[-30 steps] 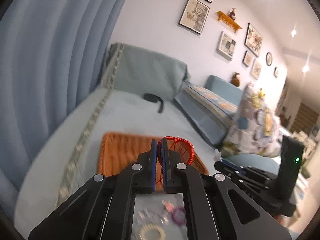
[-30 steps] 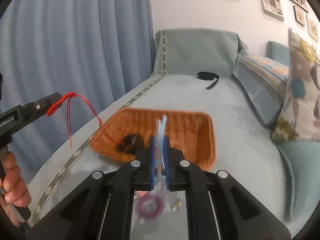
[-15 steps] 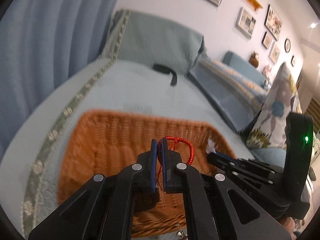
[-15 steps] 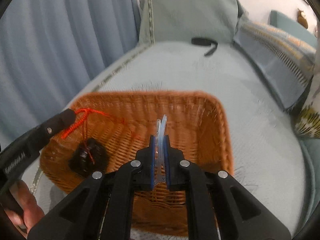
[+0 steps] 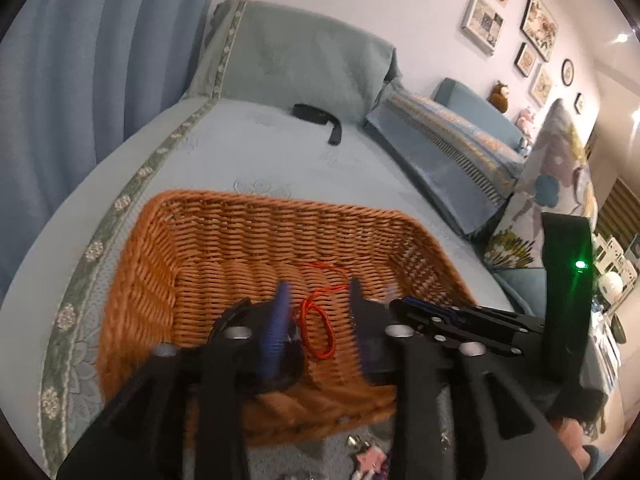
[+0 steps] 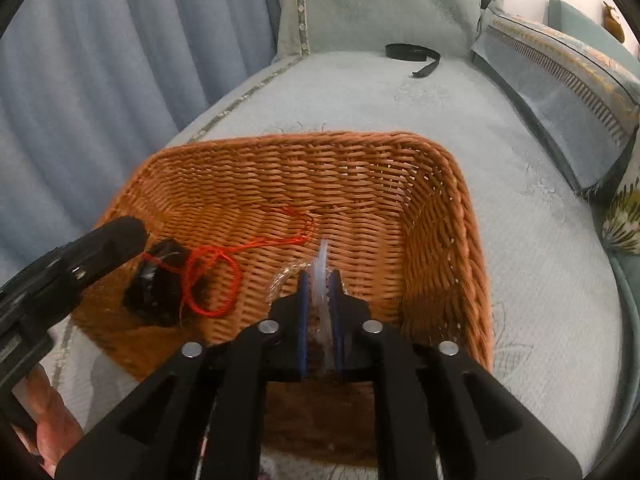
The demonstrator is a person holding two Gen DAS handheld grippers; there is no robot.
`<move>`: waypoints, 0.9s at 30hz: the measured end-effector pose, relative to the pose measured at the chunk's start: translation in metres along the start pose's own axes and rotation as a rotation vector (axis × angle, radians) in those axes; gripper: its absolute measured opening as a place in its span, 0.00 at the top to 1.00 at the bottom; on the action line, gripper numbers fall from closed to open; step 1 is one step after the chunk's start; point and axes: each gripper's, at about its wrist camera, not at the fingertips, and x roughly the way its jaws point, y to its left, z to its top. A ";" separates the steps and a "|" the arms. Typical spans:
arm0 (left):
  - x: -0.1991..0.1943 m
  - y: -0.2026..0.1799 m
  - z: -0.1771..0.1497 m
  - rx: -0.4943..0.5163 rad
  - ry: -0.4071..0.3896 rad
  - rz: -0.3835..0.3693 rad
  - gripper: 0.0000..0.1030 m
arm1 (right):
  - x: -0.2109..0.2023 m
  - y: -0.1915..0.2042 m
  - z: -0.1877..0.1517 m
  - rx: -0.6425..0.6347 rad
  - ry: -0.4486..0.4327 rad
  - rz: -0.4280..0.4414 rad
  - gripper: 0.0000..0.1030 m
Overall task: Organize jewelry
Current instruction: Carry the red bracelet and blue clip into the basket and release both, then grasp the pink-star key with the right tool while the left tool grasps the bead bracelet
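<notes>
Over the basket, the left gripper has just been opening its fingers, and the red cord lies released on the basket floor near its left wall, beside a black item. The right gripper has its fingers just parting, a clear clip between them; whether they still pinch it I cannot tell.

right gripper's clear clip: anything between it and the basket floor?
Nothing visible. The clear hair clip sits between the right gripper pads, whose jaws have just been opening, over bare weave of the wicker basket; the red string bracelet lies off to the left.
</notes>
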 end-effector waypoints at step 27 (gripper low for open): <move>-0.156 0.031 -0.130 -0.082 0.018 0.014 0.49 | -0.131 0.113 -0.187 -0.210 -0.053 0.196 0.52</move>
